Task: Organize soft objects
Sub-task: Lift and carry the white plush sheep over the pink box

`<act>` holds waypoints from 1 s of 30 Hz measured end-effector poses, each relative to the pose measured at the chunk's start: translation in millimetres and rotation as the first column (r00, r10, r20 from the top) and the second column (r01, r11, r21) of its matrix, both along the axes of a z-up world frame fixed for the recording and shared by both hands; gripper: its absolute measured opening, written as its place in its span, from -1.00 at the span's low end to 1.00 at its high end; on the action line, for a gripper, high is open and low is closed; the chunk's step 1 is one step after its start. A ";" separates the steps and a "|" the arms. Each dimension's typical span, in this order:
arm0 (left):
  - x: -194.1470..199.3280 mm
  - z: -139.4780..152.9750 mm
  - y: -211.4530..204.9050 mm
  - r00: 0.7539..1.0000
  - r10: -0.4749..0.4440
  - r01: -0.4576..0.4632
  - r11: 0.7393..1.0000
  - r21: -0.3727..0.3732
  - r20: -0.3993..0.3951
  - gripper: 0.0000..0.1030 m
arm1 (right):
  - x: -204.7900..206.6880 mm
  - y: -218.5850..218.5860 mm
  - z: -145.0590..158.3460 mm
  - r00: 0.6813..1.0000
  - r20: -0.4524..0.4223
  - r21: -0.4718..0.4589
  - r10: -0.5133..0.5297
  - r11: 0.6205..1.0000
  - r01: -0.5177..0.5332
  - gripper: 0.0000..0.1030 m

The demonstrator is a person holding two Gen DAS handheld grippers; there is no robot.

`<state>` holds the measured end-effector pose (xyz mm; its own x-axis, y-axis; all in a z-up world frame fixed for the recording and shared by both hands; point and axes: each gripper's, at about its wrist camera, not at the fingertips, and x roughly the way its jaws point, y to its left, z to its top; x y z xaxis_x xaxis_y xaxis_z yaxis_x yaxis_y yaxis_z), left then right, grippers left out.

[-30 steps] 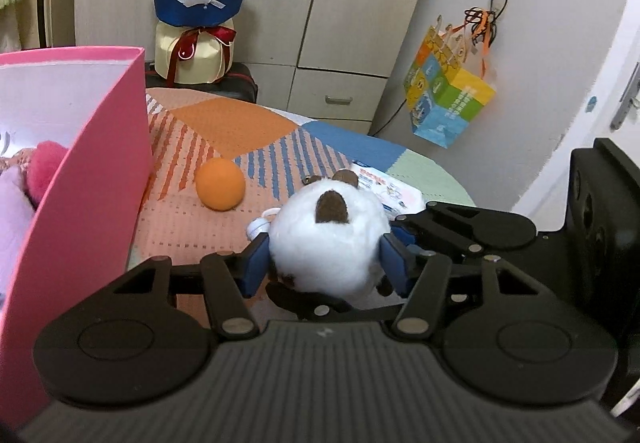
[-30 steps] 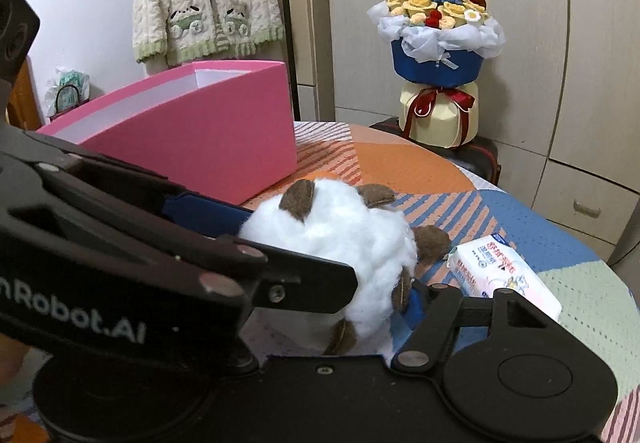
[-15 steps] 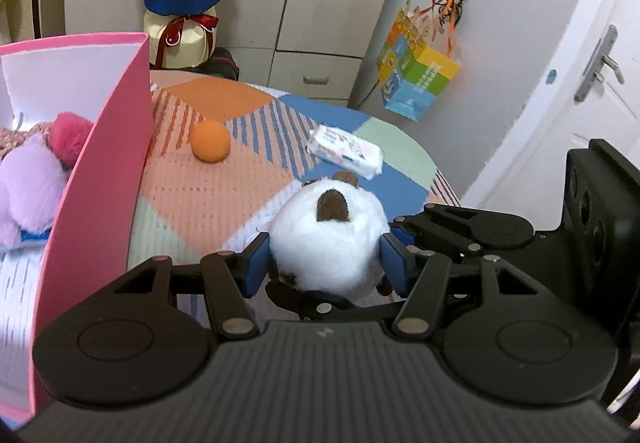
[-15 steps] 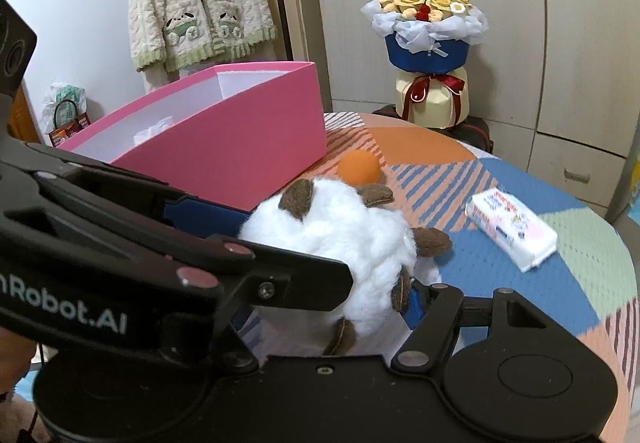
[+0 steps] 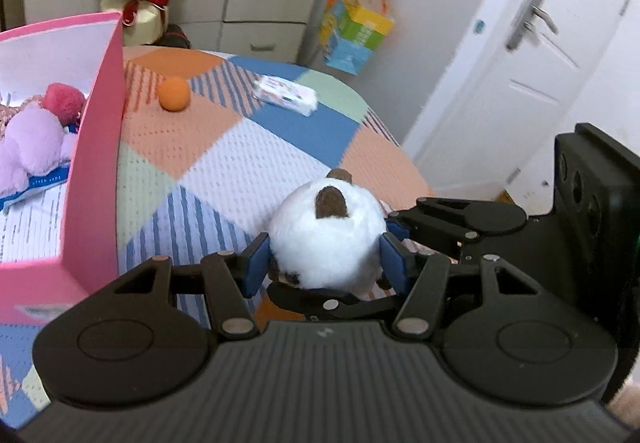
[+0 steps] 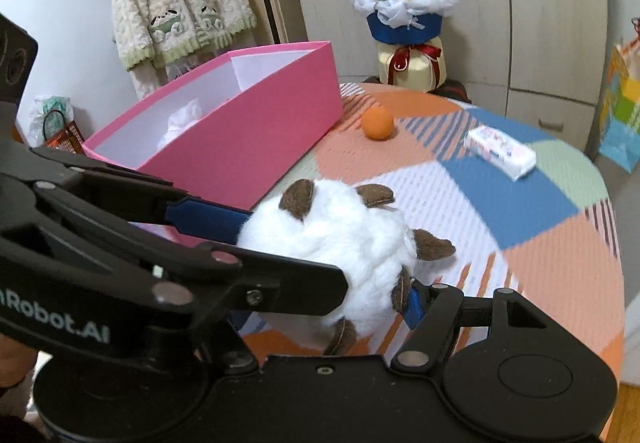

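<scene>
White plush toy [image 5: 326,231] with brown patches sits clamped between the blue pads of the left gripper [image 5: 325,259], held above the patchwork table cover [image 5: 240,147]; the right gripper [image 5: 400,239] closes on the toy from the side. Beside it stands the pink box [image 5: 96,163], holding a purple plush [image 5: 30,147] and a pink pompom [image 5: 64,101]. From the right wrist, the same toy [image 6: 332,243] is pinched by both tools, with an orange ball [image 6: 377,123] and a tissue pack [image 6: 500,151] farther along the table.
</scene>
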<state>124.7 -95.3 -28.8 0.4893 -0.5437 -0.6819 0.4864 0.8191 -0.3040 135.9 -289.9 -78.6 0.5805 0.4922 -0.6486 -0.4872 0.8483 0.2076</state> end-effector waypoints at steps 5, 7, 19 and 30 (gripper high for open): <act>-20.6 23.0 20.8 0.997 -0.070 0.069 0.997 -0.041 -0.032 0.11 | -27.6 6.5 26.5 1.000 0.012 -0.007 0.029 1.000 -0.029 0.44; -27.2 35.7 30.3 0.996 -0.089 0.087 0.995 -0.054 -0.031 0.11 | -37.2 9.7 39.6 0.999 0.019 -0.001 0.049 0.999 -0.049 0.44; -47.1 95.7 88.0 0.999 -0.032 0.036 0.993 -0.109 0.039 0.11 | -47.7 49.1 102.6 0.984 0.106 0.018 0.142 0.989 -0.144 0.44; -33.8 112.8 155.6 0.990 0.085 -0.065 0.983 -0.174 0.114 0.11 | -17.6 108.8 127.7 0.976 0.120 0.098 0.181 0.976 -0.193 0.44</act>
